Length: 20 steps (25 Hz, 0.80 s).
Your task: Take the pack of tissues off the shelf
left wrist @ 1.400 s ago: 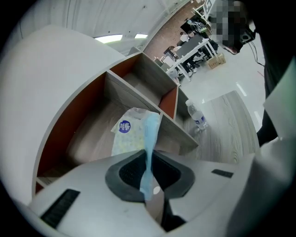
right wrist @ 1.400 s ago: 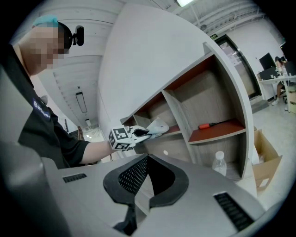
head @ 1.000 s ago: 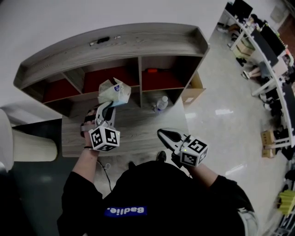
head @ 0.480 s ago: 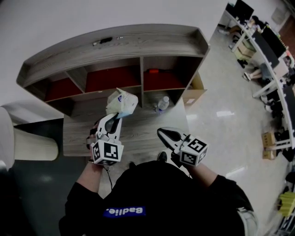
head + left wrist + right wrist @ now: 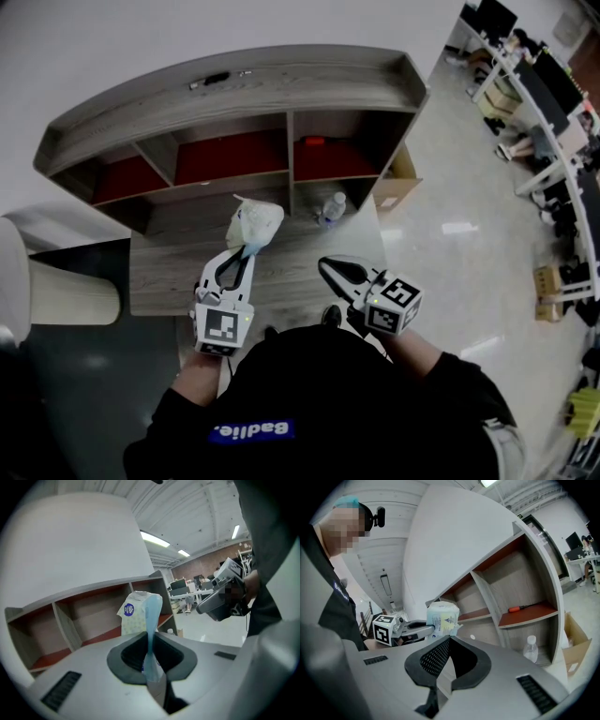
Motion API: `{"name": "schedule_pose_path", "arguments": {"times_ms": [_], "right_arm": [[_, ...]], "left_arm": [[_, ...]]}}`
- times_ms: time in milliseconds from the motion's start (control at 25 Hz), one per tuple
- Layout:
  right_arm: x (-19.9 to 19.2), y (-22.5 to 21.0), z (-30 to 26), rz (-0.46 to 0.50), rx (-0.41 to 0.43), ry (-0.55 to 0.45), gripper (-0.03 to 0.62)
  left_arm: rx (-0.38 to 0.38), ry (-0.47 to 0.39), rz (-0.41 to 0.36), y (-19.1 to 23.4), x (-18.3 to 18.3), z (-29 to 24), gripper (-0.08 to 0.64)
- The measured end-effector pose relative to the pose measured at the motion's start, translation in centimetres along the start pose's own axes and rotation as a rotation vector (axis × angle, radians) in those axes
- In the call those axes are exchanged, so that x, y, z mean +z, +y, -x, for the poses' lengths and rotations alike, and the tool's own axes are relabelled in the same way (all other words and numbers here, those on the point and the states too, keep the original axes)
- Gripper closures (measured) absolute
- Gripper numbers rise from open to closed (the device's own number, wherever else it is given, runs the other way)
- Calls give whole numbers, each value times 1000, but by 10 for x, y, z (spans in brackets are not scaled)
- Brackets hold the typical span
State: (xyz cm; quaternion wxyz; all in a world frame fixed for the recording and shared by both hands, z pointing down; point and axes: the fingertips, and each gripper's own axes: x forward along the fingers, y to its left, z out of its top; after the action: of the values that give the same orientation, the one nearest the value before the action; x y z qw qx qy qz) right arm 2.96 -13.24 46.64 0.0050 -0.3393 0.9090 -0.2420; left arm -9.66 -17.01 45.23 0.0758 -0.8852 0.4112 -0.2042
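Left gripper, frame centre: jaws clamped on pack of tissues, just below the shelf. Right gripper, right of centre: jaws together, empty.

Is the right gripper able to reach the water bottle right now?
Probably yes. The right gripper is empty, and the bottle stands in the open bottom right compartment ahead of it, with nothing between them. The shut jaws would need to open first.
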Motion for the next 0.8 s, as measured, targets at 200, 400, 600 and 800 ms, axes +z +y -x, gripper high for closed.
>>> {"name": "schedule_pose_path", "arguments": {"times_ms": [200, 400, 600, 800], "right_arm": [[3, 4, -2, 8, 3, -4, 568], [5, 6, -3, 27, 1, -10, 568], [7, 7, -2, 51, -7, -17, 568], [14, 13, 2, 60, 19, -62, 568]], "left_arm": [[-12, -36, 109, -10, -2, 7, 526], [-28, -78, 186, -17, 7, 11, 526], [-61, -104, 229, -30, 14, 14, 526], [-83, -110, 264, -39, 17, 17, 526]]}}
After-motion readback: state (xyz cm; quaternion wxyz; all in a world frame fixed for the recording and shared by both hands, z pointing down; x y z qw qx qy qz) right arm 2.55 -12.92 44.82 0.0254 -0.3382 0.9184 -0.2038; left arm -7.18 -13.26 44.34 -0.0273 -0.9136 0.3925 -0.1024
